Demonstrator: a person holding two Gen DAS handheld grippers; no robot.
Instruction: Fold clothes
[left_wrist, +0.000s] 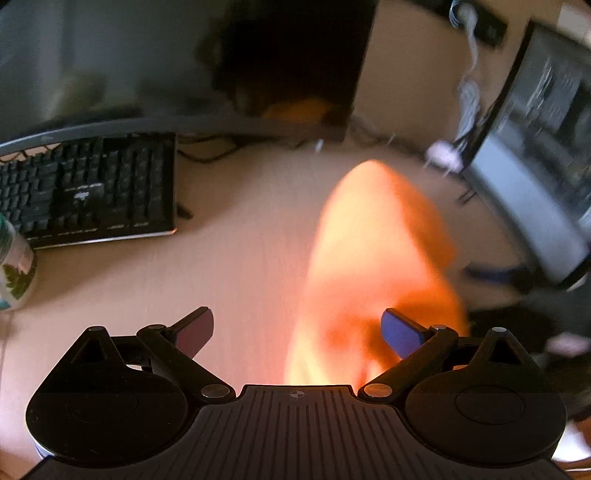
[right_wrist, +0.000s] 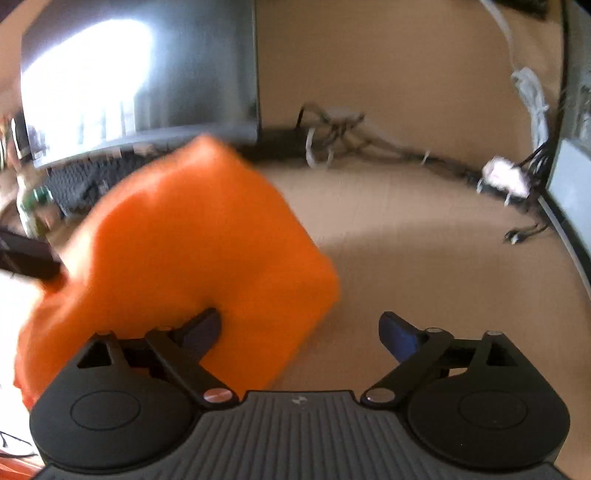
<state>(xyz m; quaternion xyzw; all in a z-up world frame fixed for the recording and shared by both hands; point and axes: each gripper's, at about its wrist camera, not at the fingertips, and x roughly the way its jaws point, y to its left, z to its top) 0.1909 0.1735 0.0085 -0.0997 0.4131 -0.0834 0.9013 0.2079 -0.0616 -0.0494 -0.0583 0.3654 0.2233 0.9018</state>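
Left wrist view is showing the left tool (left_wrist: 297, 330) standing apart over a blurred orange cloth (left_wrist: 373, 258), beside a keyboard (left_wrist: 92, 184) with unreadable lettering. Right tool (right_wrist: 299, 334) is gaping too, one finger touching the cloth.

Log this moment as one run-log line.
step: fold | cloth: orange, on desk | left gripper: open | right gripper: open, nothing gripped
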